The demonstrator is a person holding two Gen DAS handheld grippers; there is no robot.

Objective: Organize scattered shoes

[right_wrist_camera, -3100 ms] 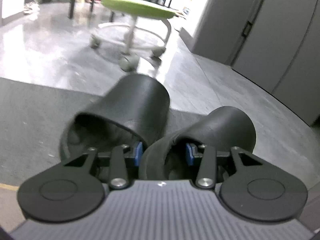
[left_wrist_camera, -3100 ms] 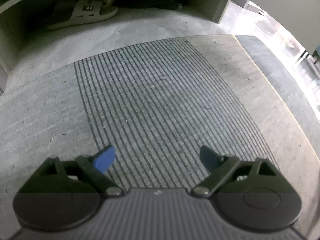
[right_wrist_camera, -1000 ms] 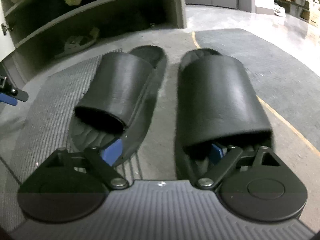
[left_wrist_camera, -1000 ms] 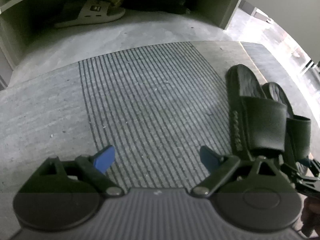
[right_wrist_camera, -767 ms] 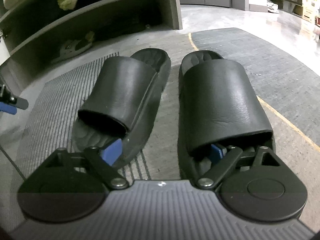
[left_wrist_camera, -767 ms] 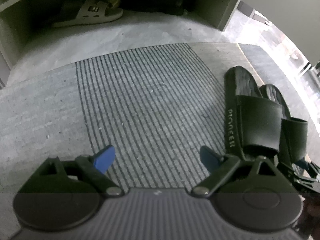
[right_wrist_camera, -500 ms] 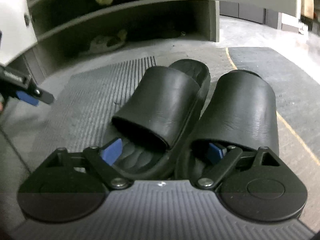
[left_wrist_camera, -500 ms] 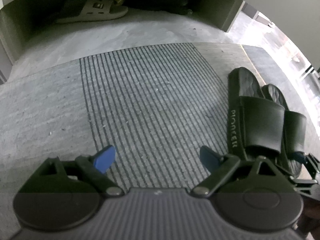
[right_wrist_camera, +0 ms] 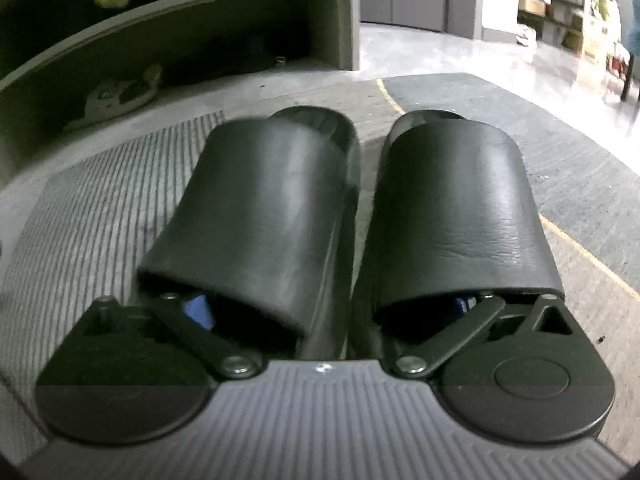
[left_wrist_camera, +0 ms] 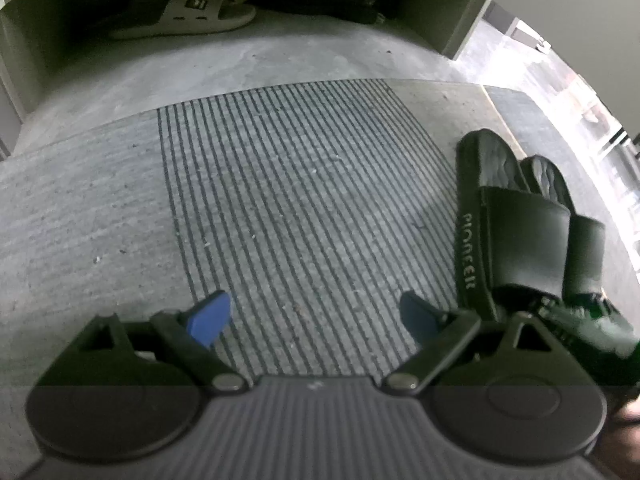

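The right hand-held gripper [right_wrist_camera: 328, 312] stands wide, one finger inside each black slipper [right_wrist_camera: 256, 216], gripping neither. The left hand-held gripper [left_wrist_camera: 316, 316] hangs wide and empty. Pushed forward, the slippers could splay apart.

Each hand-held gripper [left_wrist_camera: 316, 316] has a ribbed grey body, black linkages, blue pads [left_wrist_camera: 210, 318].

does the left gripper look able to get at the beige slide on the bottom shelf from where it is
Probably yes. The left gripper is open and empty, the striped mat ahead lies bare, and the beige slide sits at the shelf's open front. The black slides lie off to the right.
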